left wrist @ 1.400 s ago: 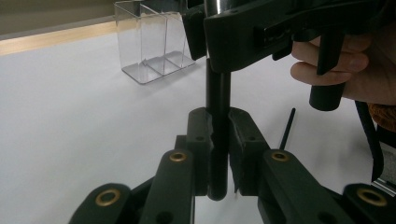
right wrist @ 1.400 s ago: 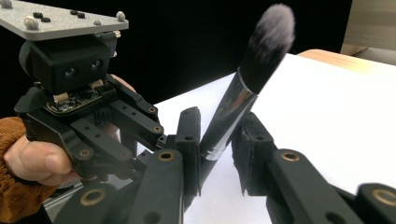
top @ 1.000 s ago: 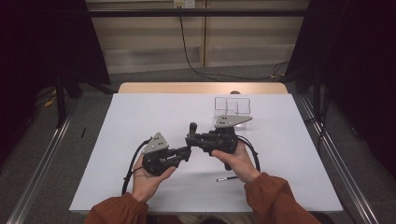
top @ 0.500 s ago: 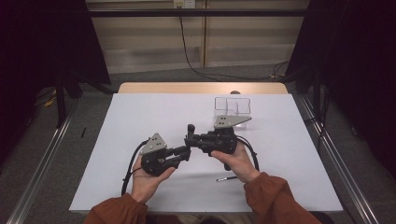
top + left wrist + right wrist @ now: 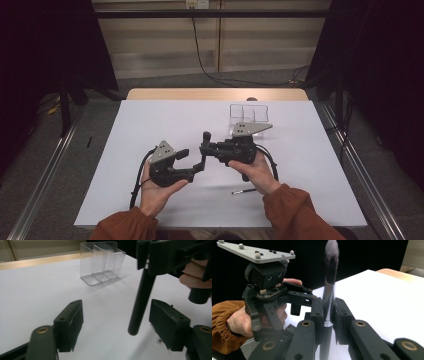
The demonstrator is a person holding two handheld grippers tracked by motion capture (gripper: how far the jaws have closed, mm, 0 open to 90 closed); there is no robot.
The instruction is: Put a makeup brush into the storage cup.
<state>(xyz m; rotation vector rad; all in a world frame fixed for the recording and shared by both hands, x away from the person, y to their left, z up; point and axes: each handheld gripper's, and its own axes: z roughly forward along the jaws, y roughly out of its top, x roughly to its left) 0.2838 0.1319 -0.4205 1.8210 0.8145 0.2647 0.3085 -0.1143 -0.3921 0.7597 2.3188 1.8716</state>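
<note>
While my right tool (image 5: 327,322) clamps its pads on the shaft of a makeup brush (image 5: 329,270), I see the brush standing upright in the right gripper view, its dark bristle head at the top and the shiny ferrule running down between the two pads. My left tool (image 5: 117,325) has just been opening: in the left gripper view its pads stand wide apart, and the black handle end of the brush hangs between them, nearer the right pad and touching neither. From the high view both hands meet over the middle of the white surface (image 5: 150,120), the left tool (image 5: 192,162) just beside the right tool (image 5: 206,145), with the brush (image 5: 206,137) rising between them. A clear plastic organizer (image 5: 101,262) with compartments stands farther back on the surface, well apart from the tools. A thin dark pencil-like stick (image 5: 243,191) lies on the surface beside my right wrist.
</note>
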